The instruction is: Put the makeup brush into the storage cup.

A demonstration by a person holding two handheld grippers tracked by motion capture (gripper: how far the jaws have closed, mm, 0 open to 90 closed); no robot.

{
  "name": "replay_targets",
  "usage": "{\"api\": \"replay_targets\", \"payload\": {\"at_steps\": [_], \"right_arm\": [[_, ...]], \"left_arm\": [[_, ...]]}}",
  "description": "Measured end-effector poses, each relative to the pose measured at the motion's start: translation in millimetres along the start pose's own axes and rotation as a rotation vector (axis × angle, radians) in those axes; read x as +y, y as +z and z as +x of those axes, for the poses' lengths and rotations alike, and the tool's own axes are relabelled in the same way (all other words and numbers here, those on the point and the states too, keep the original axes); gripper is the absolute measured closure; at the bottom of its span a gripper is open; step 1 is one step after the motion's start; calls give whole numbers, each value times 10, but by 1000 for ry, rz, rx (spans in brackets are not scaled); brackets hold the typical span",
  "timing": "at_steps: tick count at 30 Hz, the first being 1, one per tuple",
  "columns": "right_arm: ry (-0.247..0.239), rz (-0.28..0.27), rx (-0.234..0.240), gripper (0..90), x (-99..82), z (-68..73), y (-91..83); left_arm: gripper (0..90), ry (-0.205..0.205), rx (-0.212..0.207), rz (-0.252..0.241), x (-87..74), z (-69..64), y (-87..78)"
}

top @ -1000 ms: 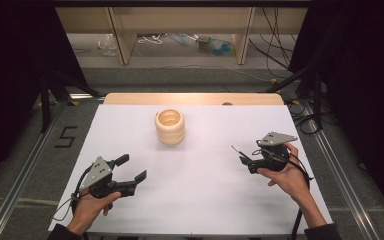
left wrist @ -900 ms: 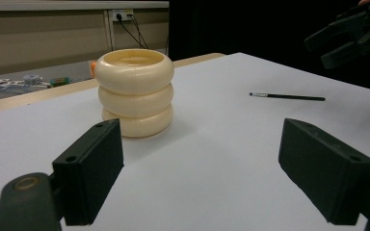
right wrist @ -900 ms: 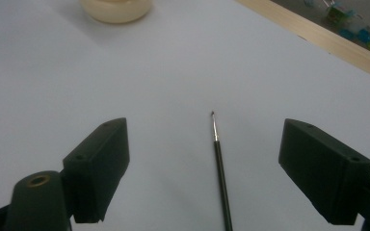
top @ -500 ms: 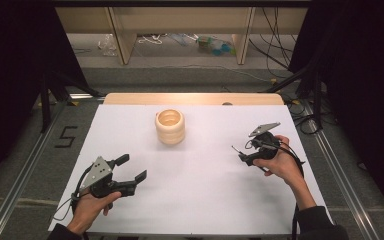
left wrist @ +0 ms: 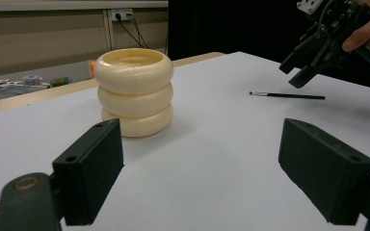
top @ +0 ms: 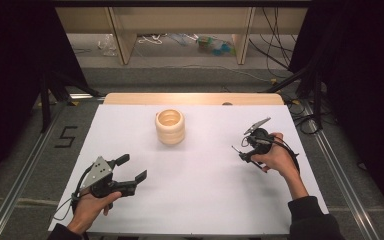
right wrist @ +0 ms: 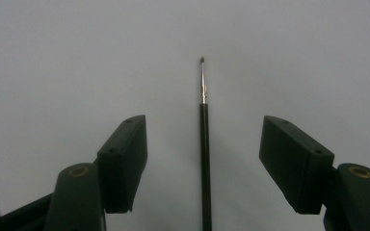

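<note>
The thin brush (right wrist: 204, 144) lay flat on the white table (top: 195, 200) toward its right edge — the right gripper (top: 244, 151) tipped down over it, jaws closing in but not touching. The left gripper (top: 132, 171) hung spread near the front-left corner; the ringed cream holder (top: 170, 126) stood well apart.

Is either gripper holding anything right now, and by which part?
Nothing yet. The right gripper straddles the brush handle with its closing jaws clear of it; the left gripper is open.
</note>
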State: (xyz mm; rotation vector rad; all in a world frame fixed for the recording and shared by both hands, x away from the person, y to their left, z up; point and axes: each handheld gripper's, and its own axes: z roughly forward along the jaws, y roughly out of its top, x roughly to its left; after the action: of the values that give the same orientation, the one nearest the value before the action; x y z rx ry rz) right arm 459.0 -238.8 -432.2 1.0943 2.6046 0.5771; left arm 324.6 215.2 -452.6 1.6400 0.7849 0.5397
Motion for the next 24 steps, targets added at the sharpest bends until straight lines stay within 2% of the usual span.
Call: {"api": "replay_targets", "payload": {"at_steps": [7,10,24], "right_arm": [[-16,62,5,395,50,-45,94],[-8,88,13,424,70,-55,148],[-1,152,36,526,113,-116,215]], "left_arm": [[158,-1,2,4,1,-1,-8],[158,-1,-3,-1,-1,2,1],[158,-1,1,11,0,-1,-2]]}}
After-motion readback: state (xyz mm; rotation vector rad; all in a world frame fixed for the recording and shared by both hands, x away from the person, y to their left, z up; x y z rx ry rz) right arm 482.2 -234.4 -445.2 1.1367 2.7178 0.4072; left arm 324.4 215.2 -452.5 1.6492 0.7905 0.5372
